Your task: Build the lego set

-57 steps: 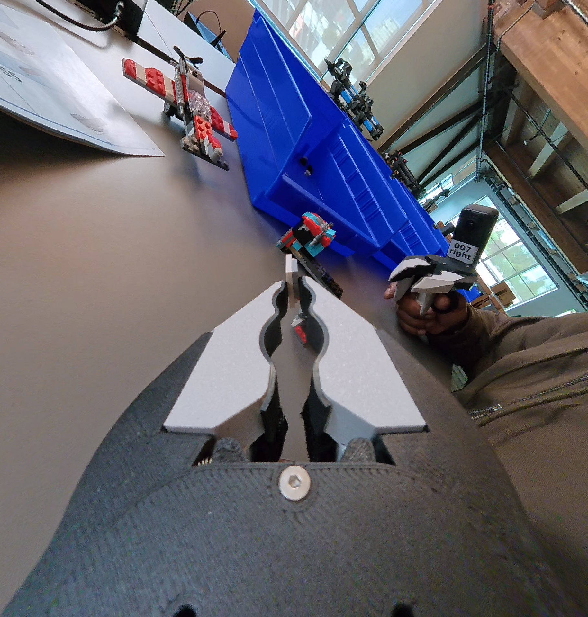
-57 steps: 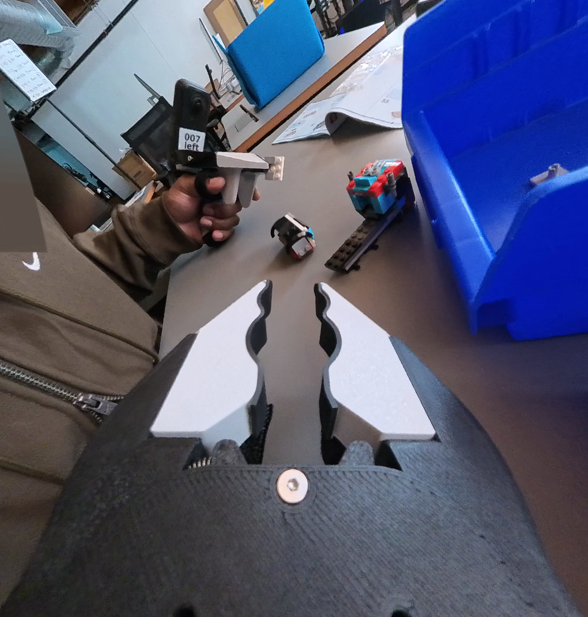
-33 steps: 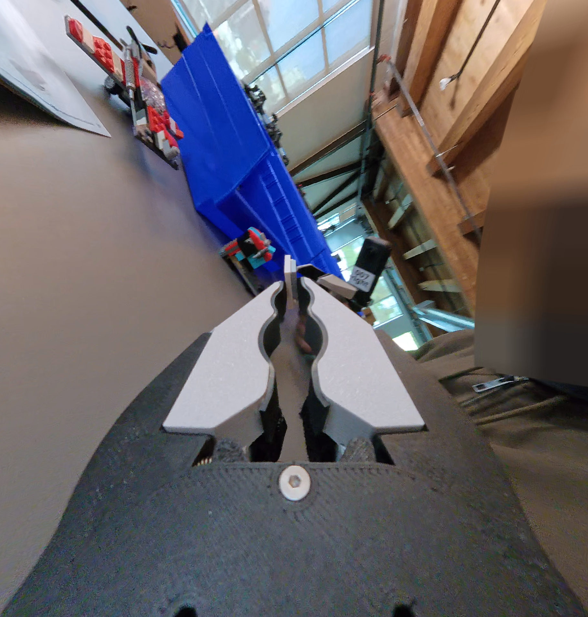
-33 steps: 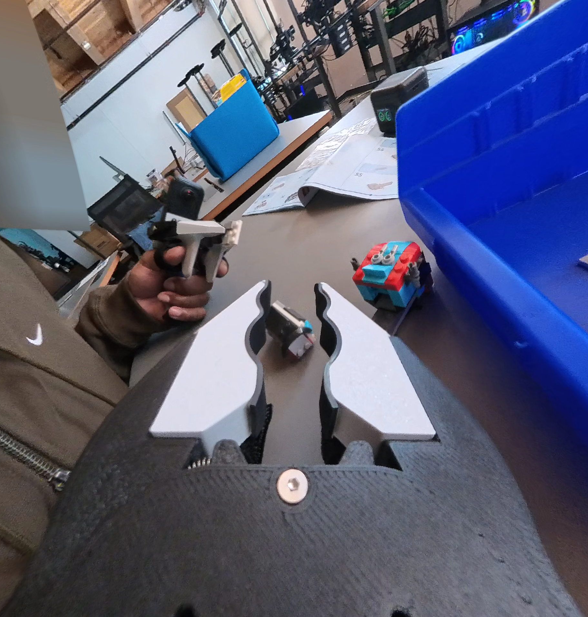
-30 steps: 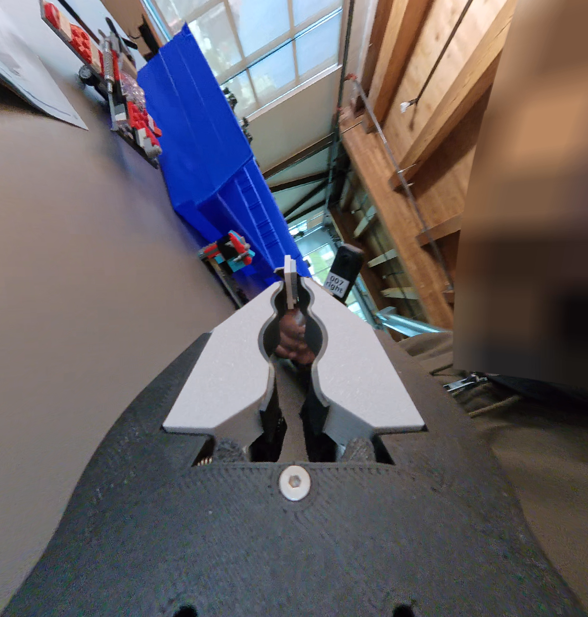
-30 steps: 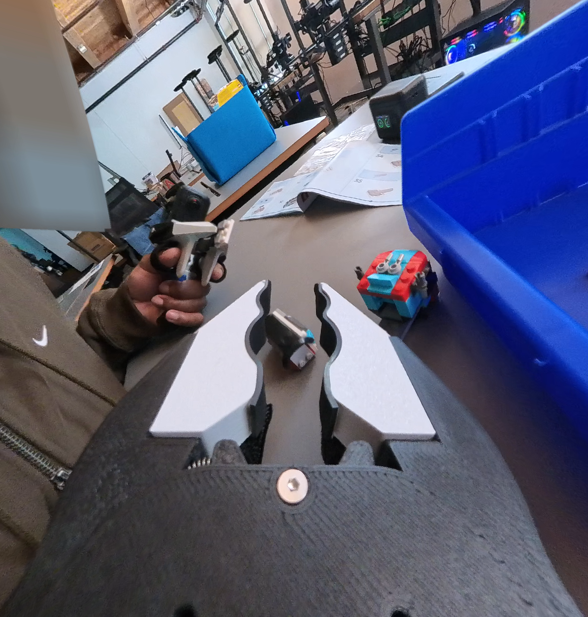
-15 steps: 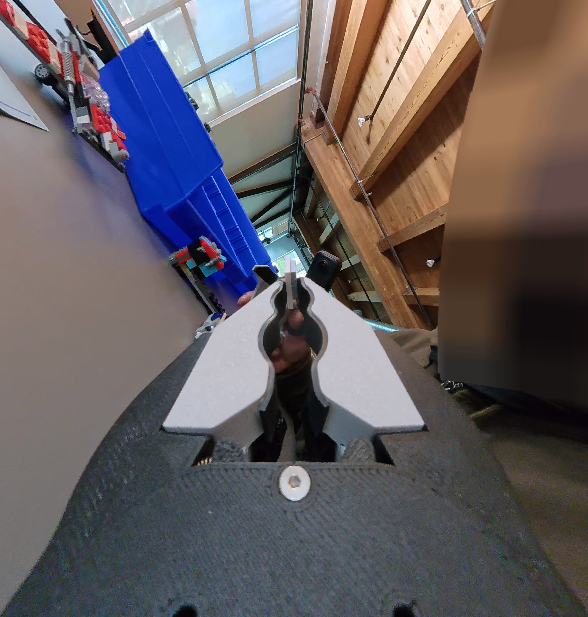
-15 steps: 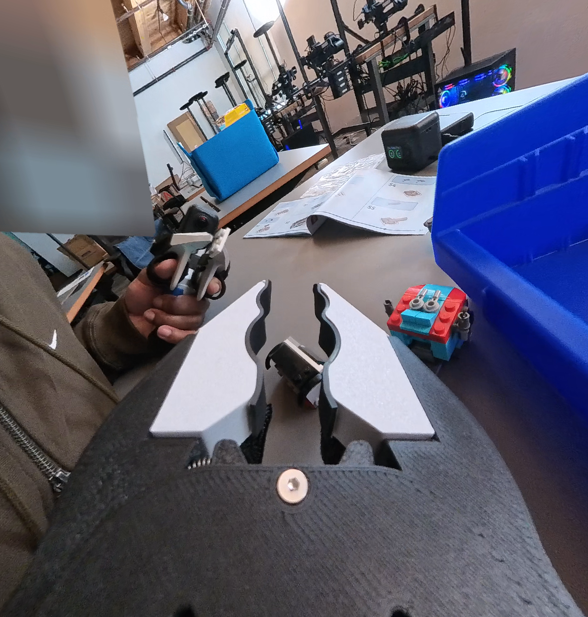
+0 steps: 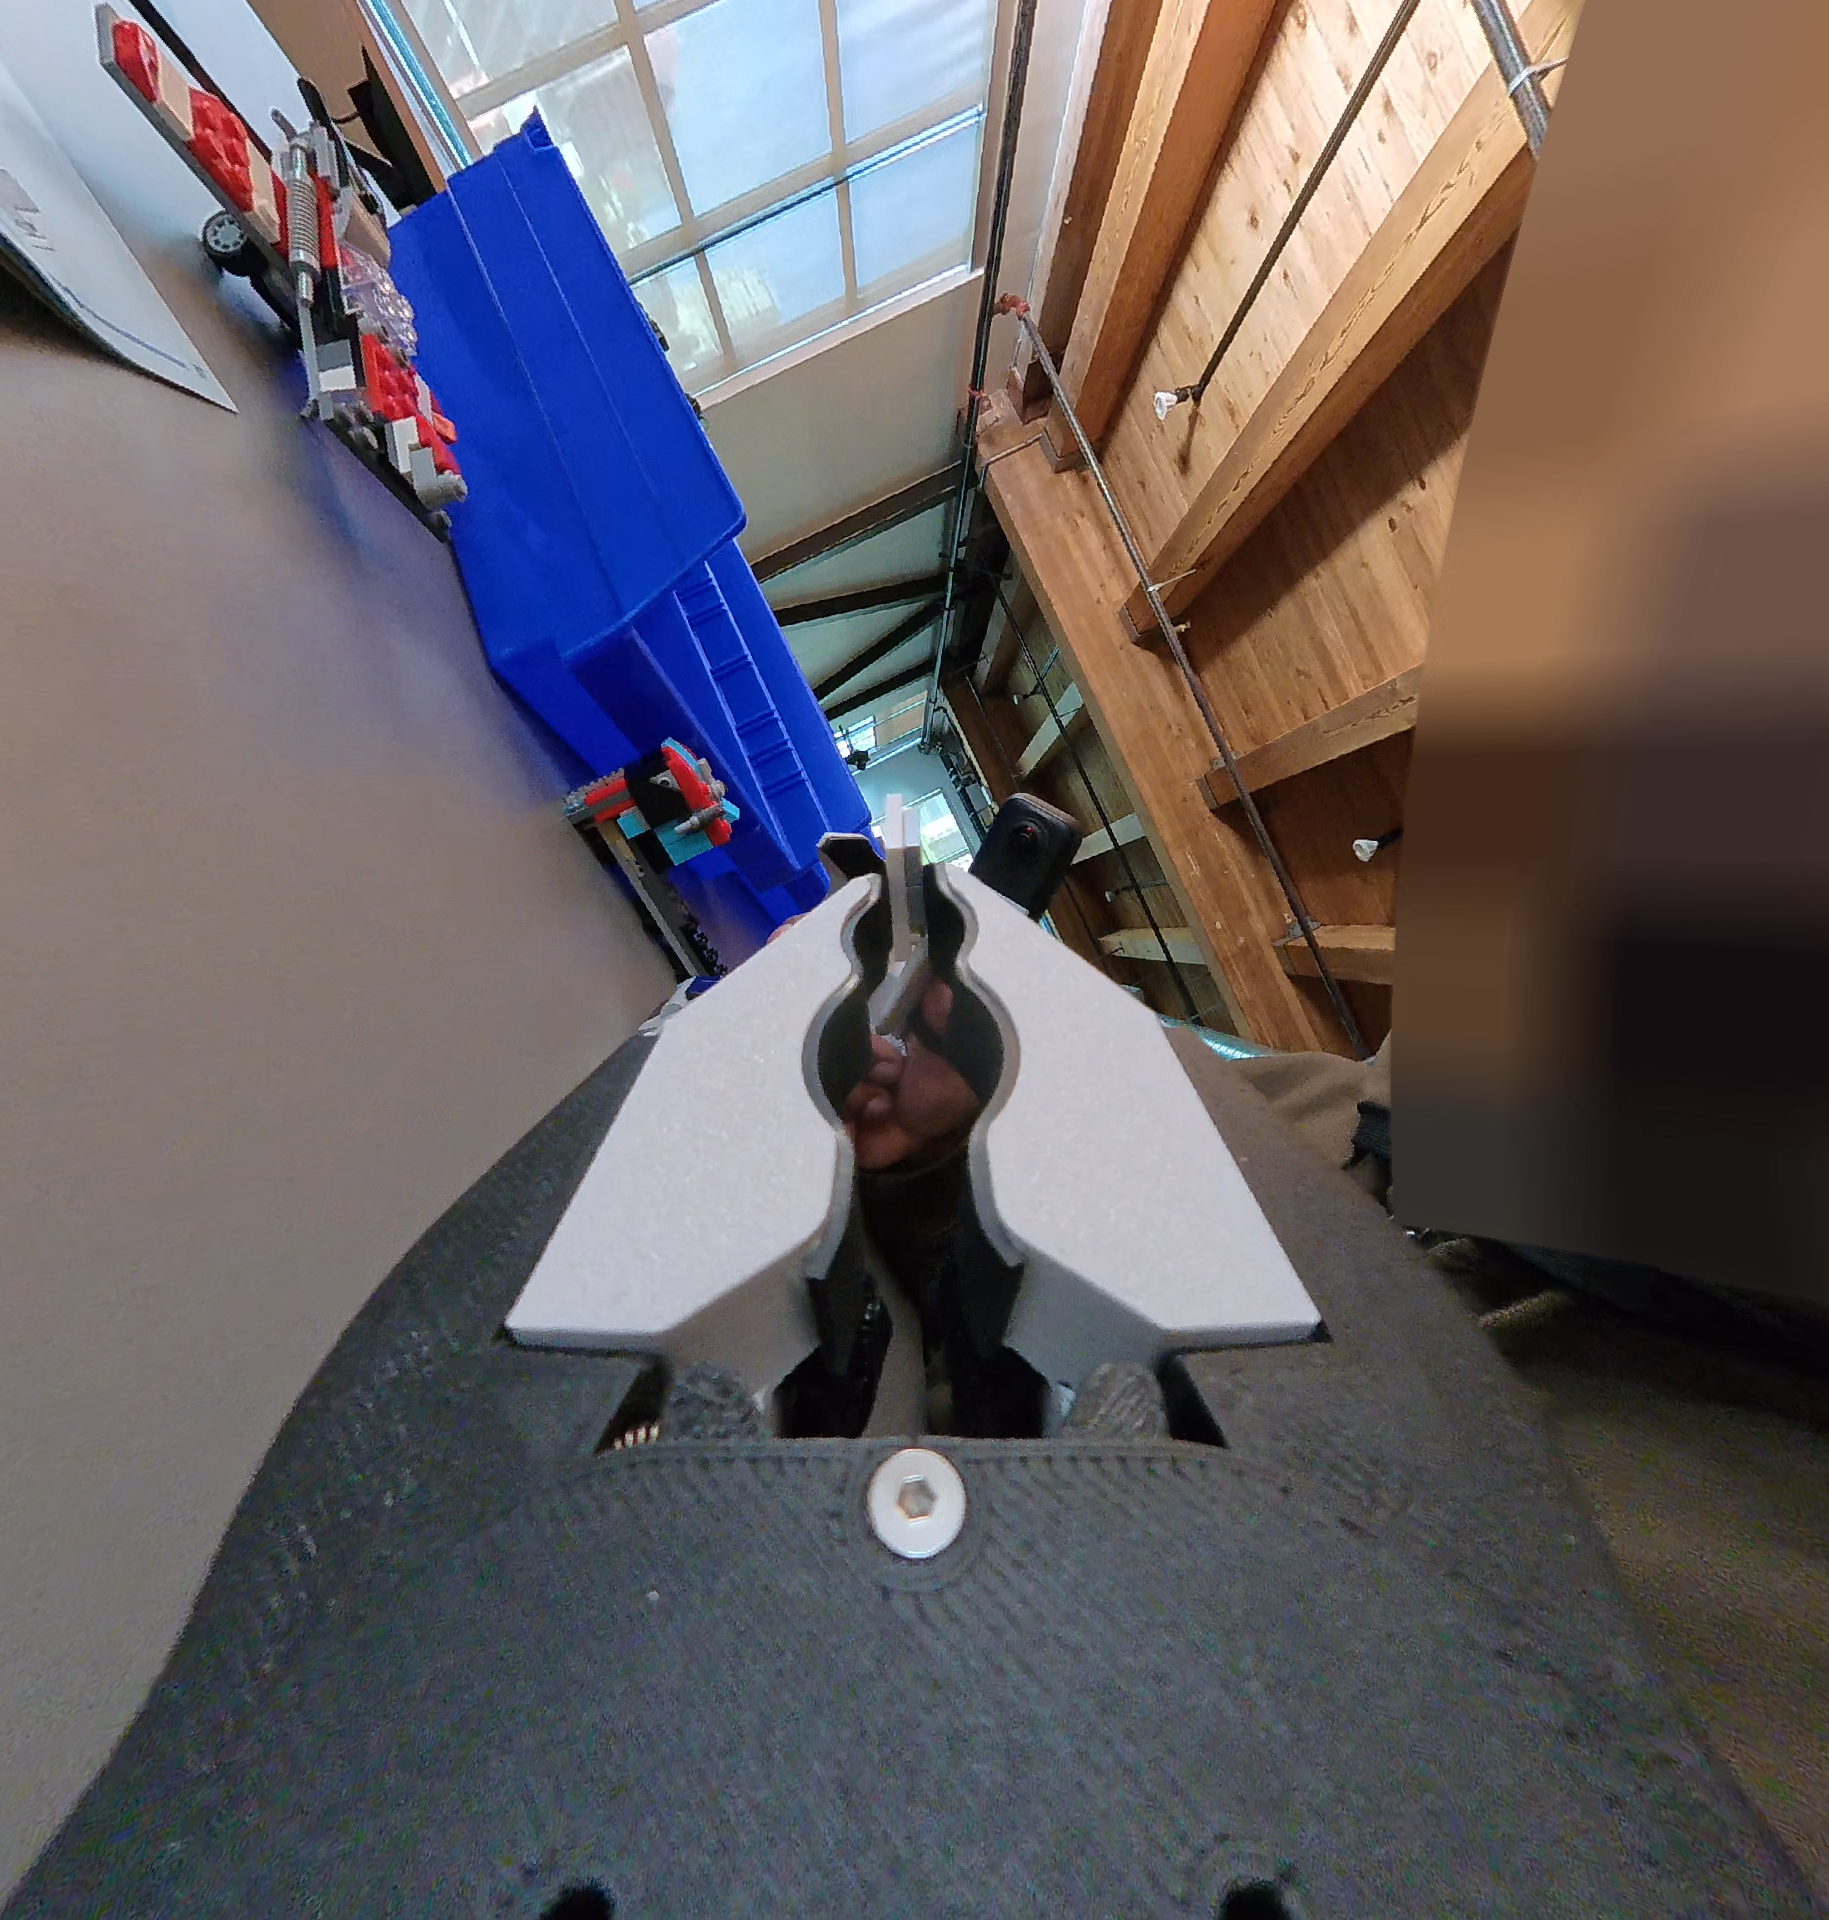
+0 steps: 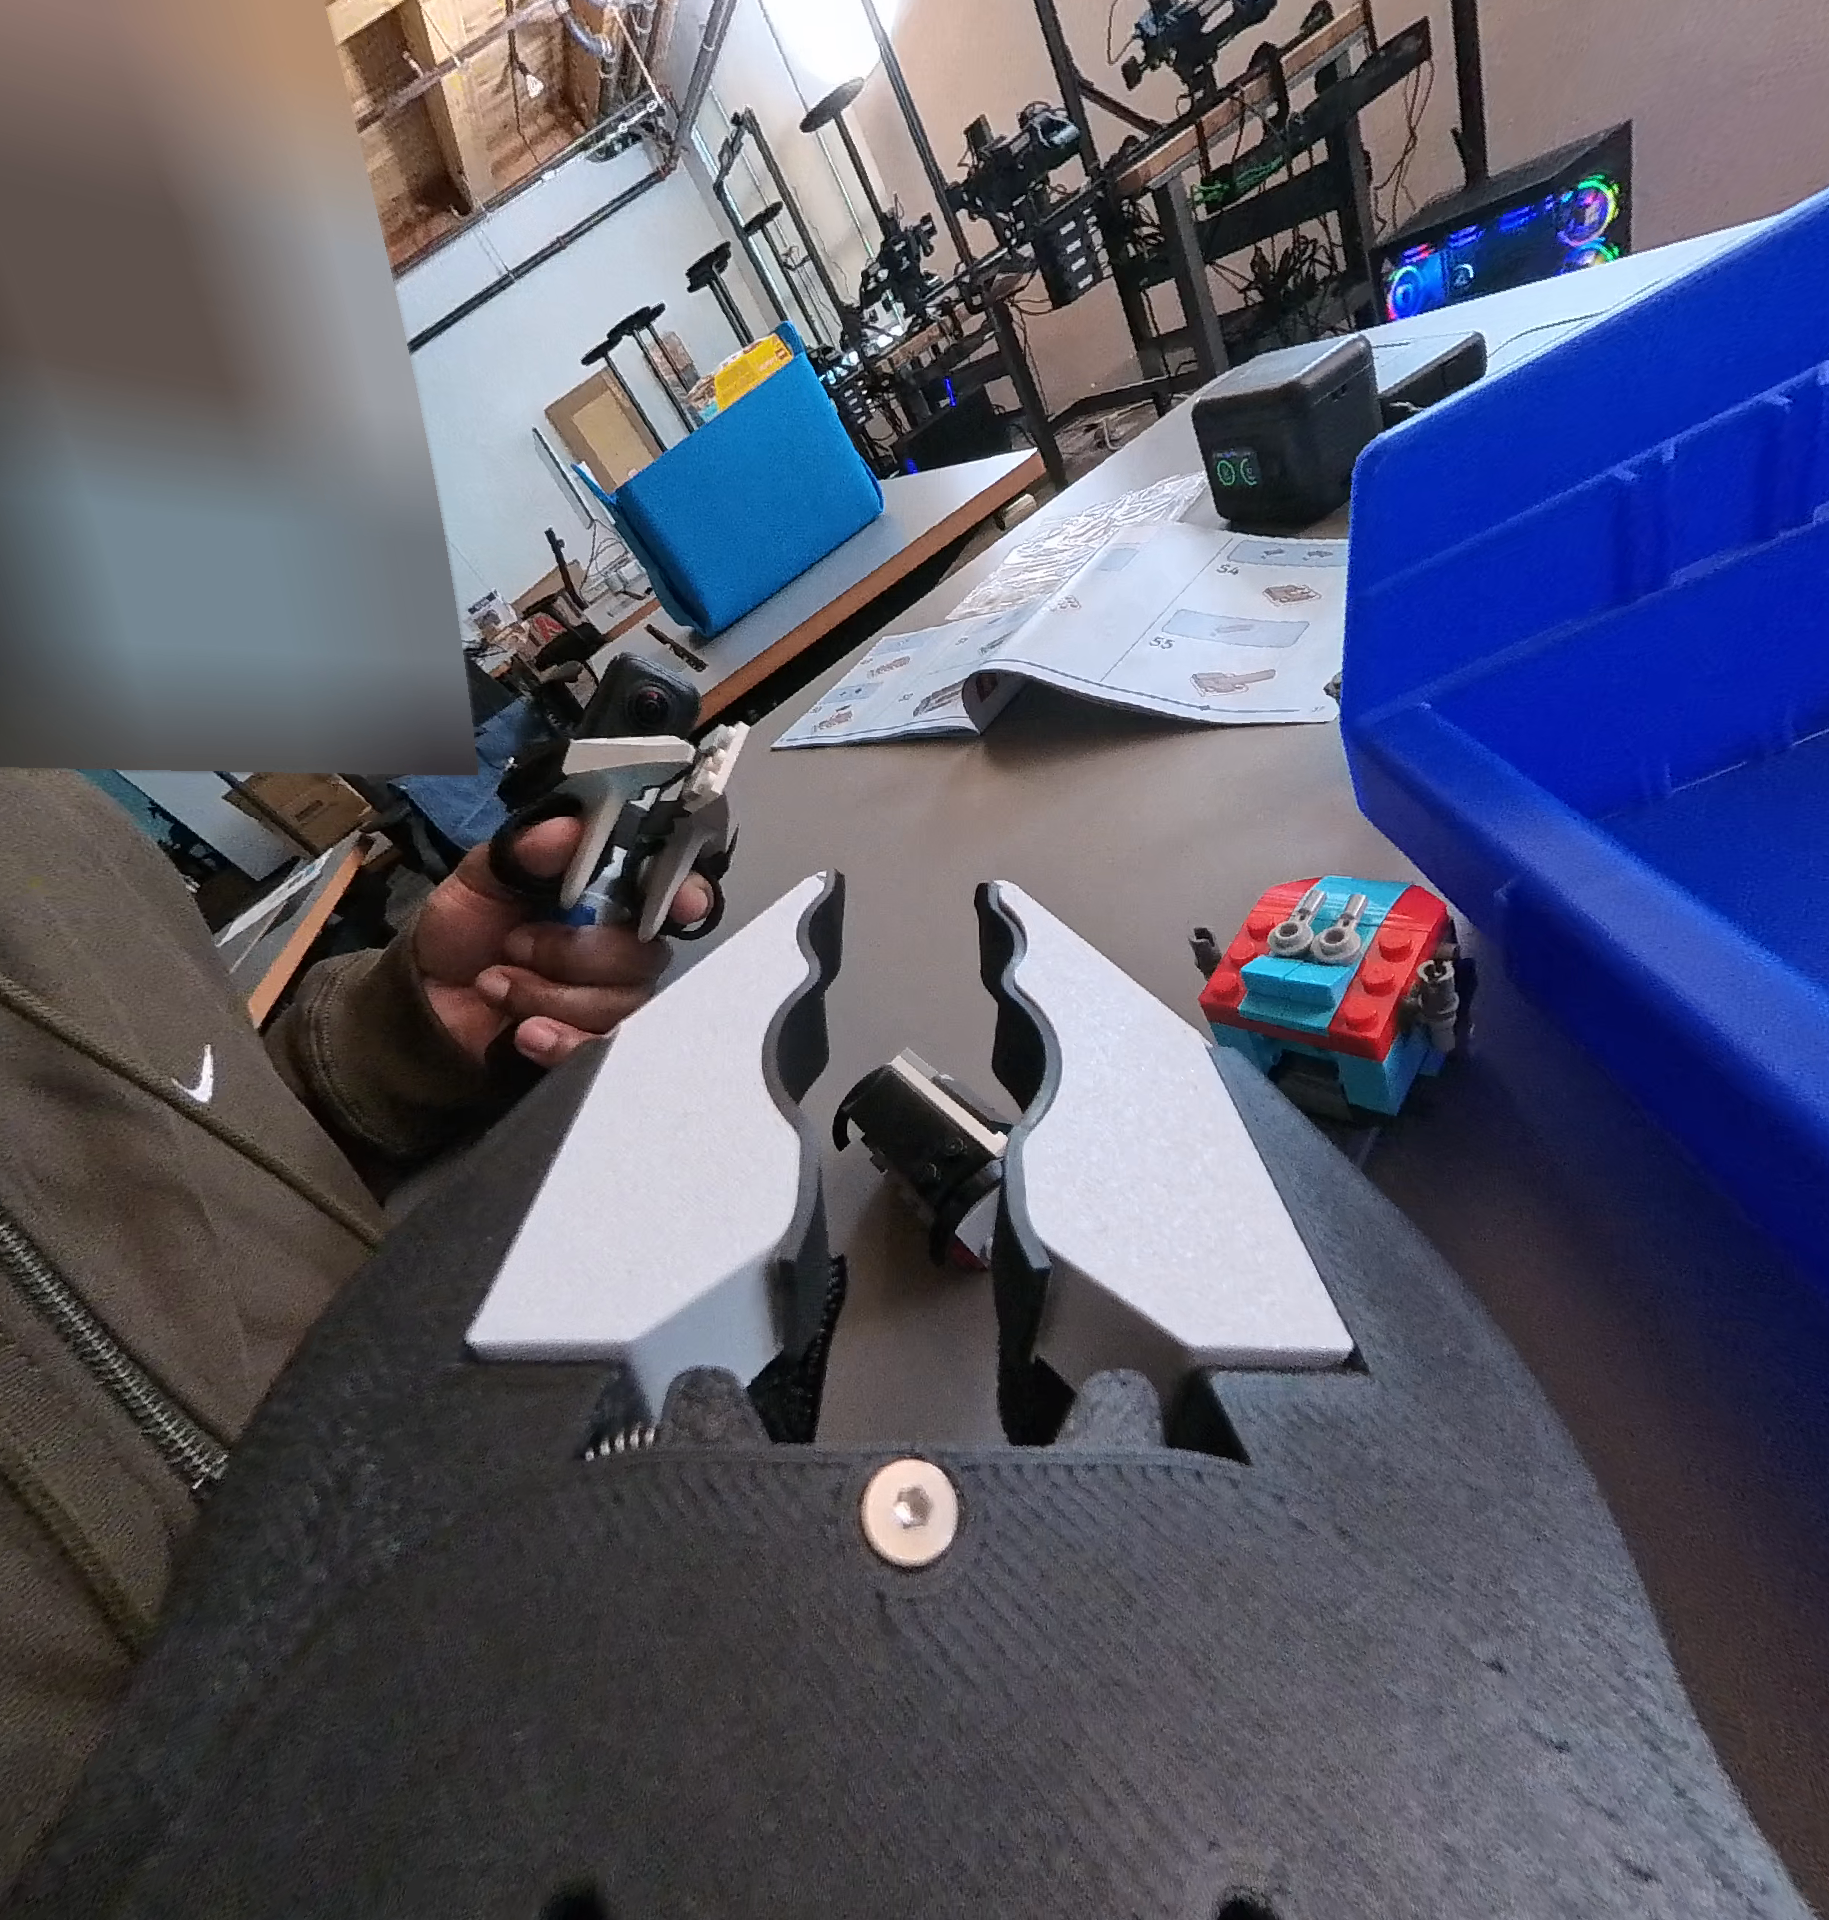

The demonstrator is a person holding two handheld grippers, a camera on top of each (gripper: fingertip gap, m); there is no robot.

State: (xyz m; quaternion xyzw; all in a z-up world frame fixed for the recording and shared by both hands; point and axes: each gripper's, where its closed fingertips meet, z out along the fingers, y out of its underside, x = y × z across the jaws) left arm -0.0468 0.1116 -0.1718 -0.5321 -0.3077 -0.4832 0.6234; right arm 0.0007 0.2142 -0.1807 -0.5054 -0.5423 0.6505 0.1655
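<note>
My left gripper [image 9: 902, 894] is shut on a thin white brick plate [image 9: 895, 868], seen edge-on and sticking out past the tips. In the right wrist view a hand holds this gripper [image 10: 671, 779] above the table, with the white plate [image 10: 718, 758] at its tips. My right gripper [image 10: 908, 899] is open and low over the table. A small black, white and red brick piece [image 10: 925, 1138] lies between its fingers, close to the right finger [image 10: 1097, 1091], with a gap to the left one. The right gripper's camera [image 9: 1024, 847] shows just behind my left tips.
A red and teal brick block [image 10: 1325, 997] on a dark strip stands right of my right gripper, beside a big blue bin [image 10: 1616, 675]; both also show in the left wrist view, block [image 9: 671, 805] and bin [image 9: 577, 447]. An open booklet [image 10: 1097, 644], a black box [image 10: 1284, 436] and a red-and-grey brick model [image 9: 338, 301] lie farther off. My hands' fingertips stand some 12 cm from each other. My right tips are roughly 20 cm from the red-and-grey brick model [image 9: 338, 301].
My right gripper moved forward, still open, until the small black piece lay between its fingers. My left gripper rose and turned toward the right gripper, keeping the white plate.
</note>
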